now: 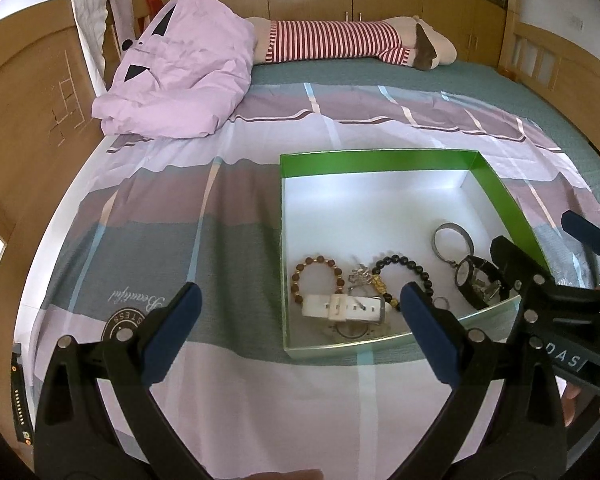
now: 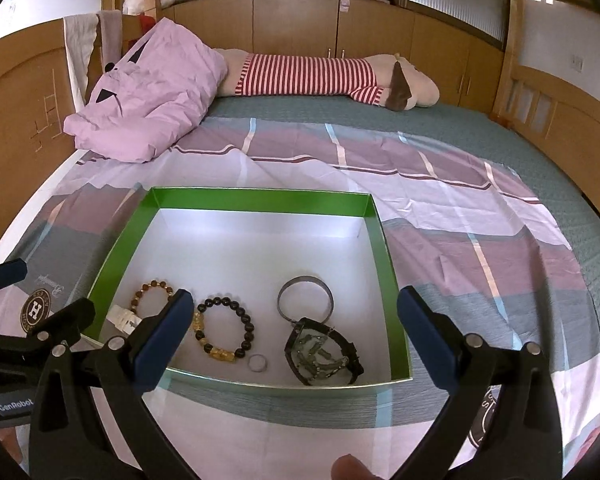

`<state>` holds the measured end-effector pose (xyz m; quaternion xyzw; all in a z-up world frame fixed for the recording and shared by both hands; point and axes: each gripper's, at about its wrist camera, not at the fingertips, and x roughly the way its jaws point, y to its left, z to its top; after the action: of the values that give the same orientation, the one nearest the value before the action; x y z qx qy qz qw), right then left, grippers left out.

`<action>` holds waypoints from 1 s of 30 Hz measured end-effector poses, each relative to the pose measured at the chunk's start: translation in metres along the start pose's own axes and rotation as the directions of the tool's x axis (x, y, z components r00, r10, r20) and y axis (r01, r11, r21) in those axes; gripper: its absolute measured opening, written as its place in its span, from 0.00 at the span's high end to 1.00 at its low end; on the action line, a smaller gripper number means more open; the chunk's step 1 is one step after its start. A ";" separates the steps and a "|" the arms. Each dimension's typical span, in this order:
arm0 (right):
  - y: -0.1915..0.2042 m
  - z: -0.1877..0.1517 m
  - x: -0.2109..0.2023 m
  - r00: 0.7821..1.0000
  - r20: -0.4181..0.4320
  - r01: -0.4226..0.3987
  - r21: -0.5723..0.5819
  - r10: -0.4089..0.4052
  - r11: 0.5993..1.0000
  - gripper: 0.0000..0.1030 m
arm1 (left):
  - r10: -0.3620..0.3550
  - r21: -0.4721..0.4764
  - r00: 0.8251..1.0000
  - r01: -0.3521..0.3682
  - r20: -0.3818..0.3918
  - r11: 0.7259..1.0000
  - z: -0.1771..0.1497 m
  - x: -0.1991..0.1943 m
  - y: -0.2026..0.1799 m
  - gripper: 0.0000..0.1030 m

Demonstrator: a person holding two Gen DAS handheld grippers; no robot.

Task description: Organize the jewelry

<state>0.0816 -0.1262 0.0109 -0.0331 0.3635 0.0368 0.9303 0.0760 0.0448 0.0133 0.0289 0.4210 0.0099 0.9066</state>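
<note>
A shallow green box [image 1: 380,162] [image 2: 260,199] with a white floor lies on the bed. In it lie a brown bead bracelet [image 1: 316,280] [image 2: 150,292], a black bead bracelet with gold charms [image 1: 404,276] [image 2: 224,330], a white watch [image 1: 344,308], a silver charm piece [image 1: 360,276], a metal bangle [image 1: 454,240] [image 2: 305,300], a black watch [image 1: 476,280] [image 2: 320,354] and a small ring [image 1: 441,302] [image 2: 257,363]. My left gripper [image 1: 300,312] is open and empty, just before the box's near left corner. My right gripper [image 2: 296,316] is open and empty over the box's near edge.
The box sits on a striped pink, grey and purple sheet [image 1: 180,240] [image 2: 480,220]. A folded pink quilt [image 1: 180,76] [image 2: 148,100] and a long striped plush toy [image 1: 340,42] [image 2: 320,74] lie at the far side. Wooden bed boards [image 1: 24,120] [image 2: 560,128] flank the mattress.
</note>
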 end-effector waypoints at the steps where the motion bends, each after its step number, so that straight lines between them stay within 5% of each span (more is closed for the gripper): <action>1: 0.001 0.000 0.001 1.000 -0.001 0.001 -0.002 -0.001 1.000 0.01 | 0.001 0.001 1.000 -0.001 -0.003 1.000 0.000 0.001 0.000 0.02; 30: 0.015 -0.005 0.001 1.000 -0.017 0.026 0.008 -0.025 1.000 0.01 | -0.006 -0.018 0.999 0.006 -0.034 1.000 -0.007 0.003 0.011 0.02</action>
<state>0.0774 -0.1121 0.0063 -0.0341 0.3709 0.0232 0.9277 0.0725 0.0560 0.0072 0.0194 0.4364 0.0115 0.8995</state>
